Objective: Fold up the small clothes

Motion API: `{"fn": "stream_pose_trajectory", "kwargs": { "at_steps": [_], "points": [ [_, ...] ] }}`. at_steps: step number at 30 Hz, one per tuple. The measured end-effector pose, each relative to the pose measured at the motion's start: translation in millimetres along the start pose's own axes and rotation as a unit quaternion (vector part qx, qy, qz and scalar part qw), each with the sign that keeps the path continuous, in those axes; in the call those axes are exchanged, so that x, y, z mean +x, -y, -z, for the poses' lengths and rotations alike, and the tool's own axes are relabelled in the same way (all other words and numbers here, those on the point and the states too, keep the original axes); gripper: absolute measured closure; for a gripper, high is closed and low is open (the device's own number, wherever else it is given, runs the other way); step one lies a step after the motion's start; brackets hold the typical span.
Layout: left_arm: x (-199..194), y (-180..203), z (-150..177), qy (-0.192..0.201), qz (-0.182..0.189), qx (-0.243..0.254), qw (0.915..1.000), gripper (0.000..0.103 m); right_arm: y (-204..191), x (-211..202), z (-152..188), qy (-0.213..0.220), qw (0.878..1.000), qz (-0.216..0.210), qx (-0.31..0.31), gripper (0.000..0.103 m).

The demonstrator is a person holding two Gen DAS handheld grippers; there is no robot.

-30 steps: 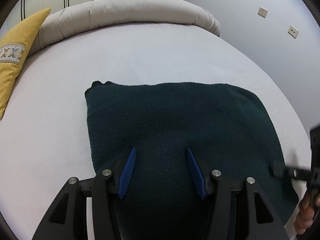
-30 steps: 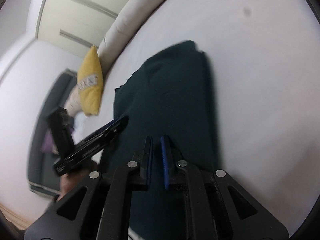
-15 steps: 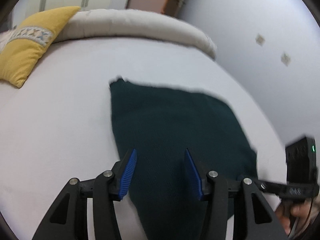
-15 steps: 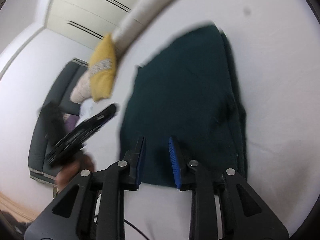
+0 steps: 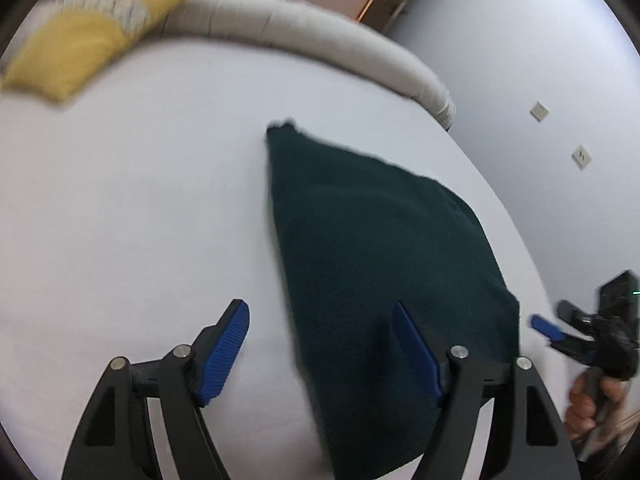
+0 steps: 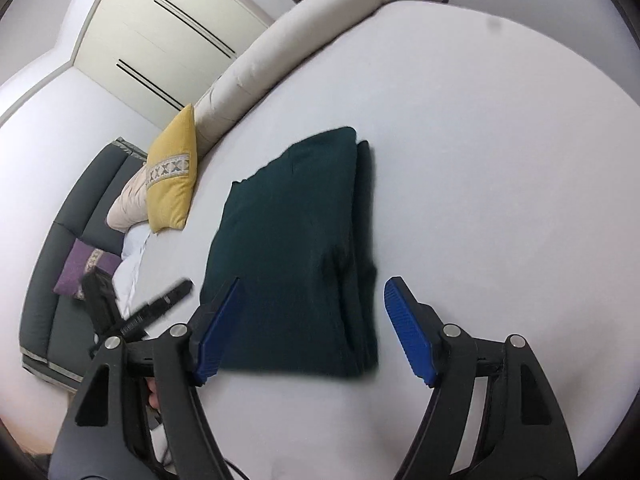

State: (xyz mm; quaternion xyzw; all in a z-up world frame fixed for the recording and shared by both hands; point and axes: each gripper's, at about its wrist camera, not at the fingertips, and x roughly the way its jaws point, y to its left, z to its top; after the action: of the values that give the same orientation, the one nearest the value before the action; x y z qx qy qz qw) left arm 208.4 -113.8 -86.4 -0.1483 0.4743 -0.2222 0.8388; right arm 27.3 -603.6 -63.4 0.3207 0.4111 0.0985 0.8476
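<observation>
A dark green knitted garment (image 5: 380, 256) lies folded into a flat rectangle on the white bed (image 5: 132, 200); it also shows in the right wrist view (image 6: 296, 240), with stacked layers along its right edge. My left gripper (image 5: 320, 344) is open and empty, raised above the garment's near left edge. My right gripper (image 6: 310, 328) is open and empty, above the garment's near end. The right gripper also shows at the far right of the left wrist view (image 5: 548, 328), and the left gripper at the left of the right wrist view (image 6: 160, 308).
A yellow cushion (image 6: 172, 184) and a long beige bolster (image 6: 280, 52) lie along the bed's far edge. A dark sofa (image 6: 72, 208) with a purple cushion (image 6: 84, 268) stands beyond the bed. A wall (image 5: 560, 80) with sockets runs along the right side.
My right gripper opened from shut and drew back from the garment. My left gripper opened wider, lifted and swung left. The garment stayed folded on the bed.
</observation>
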Motion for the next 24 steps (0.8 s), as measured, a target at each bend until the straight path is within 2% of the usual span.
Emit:
{"fn": "stream_pose_trajectory", "kwargs": {
  "at_steps": [2,4,6,8,10,13,15,18,20,22,24],
  "points": [
    [13.6,-12.0,-3.7,-0.032,0.047,-0.047,0.9973,0.026,7.5,26.3,-19.7,-0.033,0.999,0.001,0.032,0.031],
    [27.8,-25.5,-7.8,-0.06,0.089,-0.1,0.9892,0.024,16.8,49.6,-33.8,-0.053,0.997,-0.015,0.058,0.031],
    [33.5,-24.6,-11.7,-0.066,0.094,-0.099,0.9885,0.022,36.0,59.1,-39.7,-0.064,0.994,-0.019,0.082,0.033],
    [39.3,-18.7,-17.8,-0.072,0.089,-0.085,0.9898,0.022,43.6,78.7,-48.2,-0.073,0.993,-0.022,0.095,0.033],
    [48.2,-13.8,-24.0,-0.077,0.084,-0.077,0.9904,0.023,45.8,94.4,-57.0,-0.079,0.991,-0.037,0.104,0.038],
    [60.0,-5.6,-28.3,-0.088,0.073,-0.068,0.9911,0.034,32.7,112.8,-65.1,-0.104,0.991,-0.032,0.077,0.051],
    [63.6,-1.2,-29.6,-0.091,0.06,-0.064,0.992,0.039,17.0,133.8,-69.5,-0.124,0.991,-0.004,0.041,0.059],
    [59.3,0.0,-30.5,-0.091,0.047,-0.051,0.9934,0.05,1.1,140.8,-69.5,-0.125,0.992,0.029,0.007,0.073],
    [51.4,1.8,-30.1,-0.087,0.041,-0.043,0.9944,0.057,-13.8,138.3,-65.4,-0.113,0.992,0.059,-0.018,0.078],
    [41.4,5.7,-31.1,-0.082,0.033,-0.032,0.9956,0.06,-35.9,131.6,-58.3,-0.098,0.989,0.1,-0.058,0.08],
    [23.4,12.8,-28.4,-0.073,0.02,-0.01,0.9971,0.061,-58.9,119.9,-51.4,-0.082,0.986,0.121,-0.084,0.081]
  ]
}}
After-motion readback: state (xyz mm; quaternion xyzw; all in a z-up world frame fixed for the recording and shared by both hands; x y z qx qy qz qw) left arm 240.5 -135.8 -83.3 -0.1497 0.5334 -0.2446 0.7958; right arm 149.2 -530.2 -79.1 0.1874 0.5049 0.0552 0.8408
